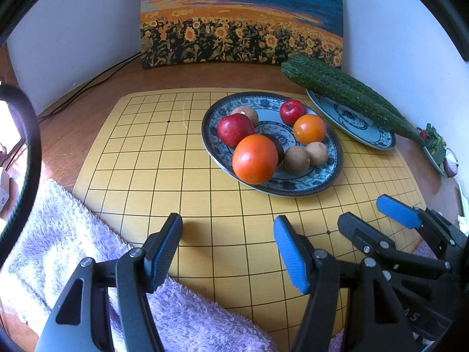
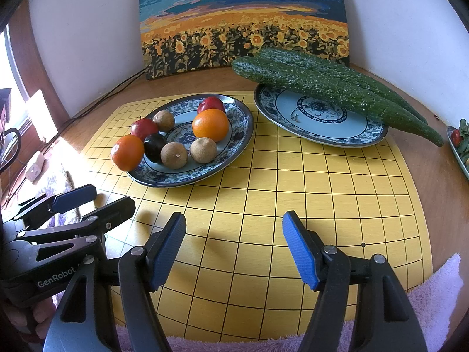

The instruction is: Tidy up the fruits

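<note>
Fruits (image 2: 210,124) fill the left plate (image 2: 244,123); we hold both grippers (image 1: 227,249) (image 2: 234,249) with jaws apart, empty.

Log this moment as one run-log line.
left gripper: open, empty | right gripper: open, empty | fruit plate: full, untouched | second plate: cucumbers only

Left gripper (image 1: 227,246): black frame, two fingers with blue ribbed pads (image 1: 293,258), jaws standing apart, nothing between them, pitched downward. Right gripper (image 2: 234,246): same build, black frame with blue ribbed pads (image 2: 300,256), jaws likewise apart and empty, pitched downward. The two units sit side by side, near each other, not touching. Fingertips of a hand (image 2: 38,312) show under the left unit's body.
</note>
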Available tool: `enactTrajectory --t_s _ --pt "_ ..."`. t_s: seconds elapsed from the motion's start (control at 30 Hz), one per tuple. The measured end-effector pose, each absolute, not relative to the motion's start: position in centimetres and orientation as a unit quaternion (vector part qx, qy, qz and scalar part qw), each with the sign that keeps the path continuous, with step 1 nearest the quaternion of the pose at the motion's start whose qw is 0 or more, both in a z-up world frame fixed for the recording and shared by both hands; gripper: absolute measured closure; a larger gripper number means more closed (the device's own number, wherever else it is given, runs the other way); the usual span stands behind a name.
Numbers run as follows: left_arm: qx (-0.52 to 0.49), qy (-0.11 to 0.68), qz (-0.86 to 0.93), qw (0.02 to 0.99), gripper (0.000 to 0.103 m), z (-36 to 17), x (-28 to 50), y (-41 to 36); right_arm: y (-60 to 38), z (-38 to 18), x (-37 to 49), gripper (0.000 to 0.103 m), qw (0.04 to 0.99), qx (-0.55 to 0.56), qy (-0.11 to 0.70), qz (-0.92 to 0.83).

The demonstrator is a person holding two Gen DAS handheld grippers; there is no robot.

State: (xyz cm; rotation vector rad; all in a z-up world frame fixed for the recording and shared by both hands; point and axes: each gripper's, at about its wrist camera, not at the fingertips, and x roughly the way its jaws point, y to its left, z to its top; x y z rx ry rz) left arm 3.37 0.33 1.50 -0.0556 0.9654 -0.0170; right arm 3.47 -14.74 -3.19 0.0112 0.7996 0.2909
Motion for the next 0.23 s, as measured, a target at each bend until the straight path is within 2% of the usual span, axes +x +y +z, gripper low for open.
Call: enactTrajectory --t_s 0.23 --pt "-0.026 0.464 -0.008 0.885 0.035 1.50 3.42 0.42 -14.75 -3.17 3.47 0.033 0.911 0.005 0.388 0.141"
